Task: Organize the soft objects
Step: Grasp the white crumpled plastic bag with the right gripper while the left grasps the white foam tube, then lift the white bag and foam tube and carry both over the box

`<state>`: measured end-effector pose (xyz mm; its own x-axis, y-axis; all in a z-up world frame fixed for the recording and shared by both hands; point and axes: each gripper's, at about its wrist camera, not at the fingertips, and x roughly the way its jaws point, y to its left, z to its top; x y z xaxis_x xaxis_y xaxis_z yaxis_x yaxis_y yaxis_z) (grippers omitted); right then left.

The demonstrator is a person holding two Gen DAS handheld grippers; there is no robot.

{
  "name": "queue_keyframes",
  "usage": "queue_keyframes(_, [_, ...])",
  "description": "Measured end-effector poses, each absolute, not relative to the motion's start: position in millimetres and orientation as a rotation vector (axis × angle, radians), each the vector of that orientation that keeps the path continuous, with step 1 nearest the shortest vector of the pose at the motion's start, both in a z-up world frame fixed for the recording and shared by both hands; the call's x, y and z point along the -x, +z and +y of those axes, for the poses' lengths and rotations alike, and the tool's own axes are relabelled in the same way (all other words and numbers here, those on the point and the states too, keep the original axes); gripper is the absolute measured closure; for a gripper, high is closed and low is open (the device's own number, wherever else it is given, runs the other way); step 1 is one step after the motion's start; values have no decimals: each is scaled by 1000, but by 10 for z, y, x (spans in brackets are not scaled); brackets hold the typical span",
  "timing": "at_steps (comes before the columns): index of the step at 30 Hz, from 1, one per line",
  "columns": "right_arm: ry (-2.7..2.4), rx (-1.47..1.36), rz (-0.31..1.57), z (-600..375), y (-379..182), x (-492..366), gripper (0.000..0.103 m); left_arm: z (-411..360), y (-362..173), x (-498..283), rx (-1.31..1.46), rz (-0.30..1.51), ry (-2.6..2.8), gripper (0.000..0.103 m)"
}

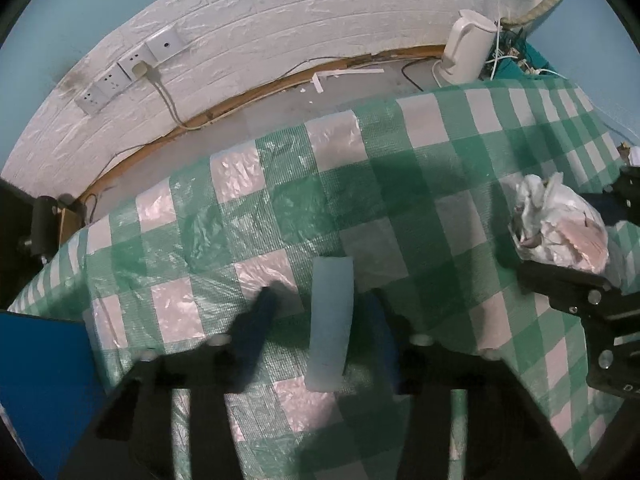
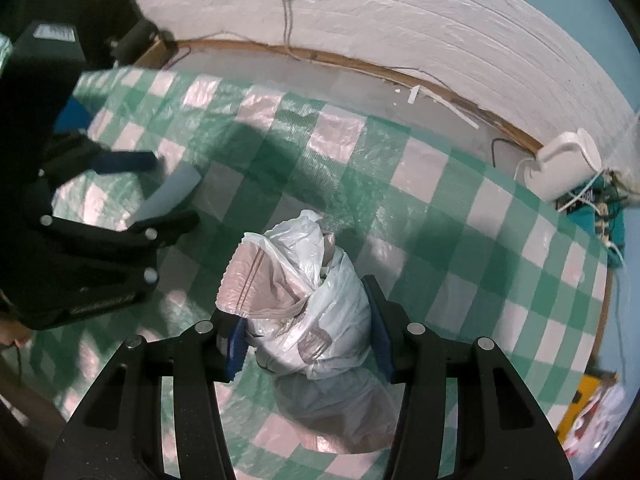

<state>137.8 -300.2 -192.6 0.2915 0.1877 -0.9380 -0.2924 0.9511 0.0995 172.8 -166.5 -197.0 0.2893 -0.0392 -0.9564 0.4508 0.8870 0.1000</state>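
Right claw [image 2: 306,344] of mine grips the crumpled white plastic bag bundle [image 2: 304,300] above the green-and-white checked plastic tablecloth [image 2: 440,216], left claw [image 1: 316,328] spread wide, holding nothing.

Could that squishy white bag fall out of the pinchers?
Maybe. The right gripper squeezes the crumpled white plastic bag only at its sides, so the slippery film might slide out or tear. The bag's loose top could also catch on the left gripper nearby. The shiny green-and-white checked tablecloth looks wrinkled and might snag the bag when it is set down.
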Motion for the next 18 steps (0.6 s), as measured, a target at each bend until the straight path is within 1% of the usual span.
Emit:
queue_keyframes(1, [310,90,1237,-3015,-1921,-1363,53,-1665,-1976,-1725,-384,1245,-337,75])
queue_keyframes(2, [295,81,1239,-3029,-1914,-1350,53,-1665,-1973,-1717,-374,1250,-347,84])
queue_keyframes(5, [270,52,1236,-3043,-1877,-1306,53,-1659,-1931,-1675,-372,1232,-343,89])
queue_keyframes(18, [253,19,1204,-2981,-1629,-1082,53,-1526,-1571,-1308,-396,1189,-364,89])
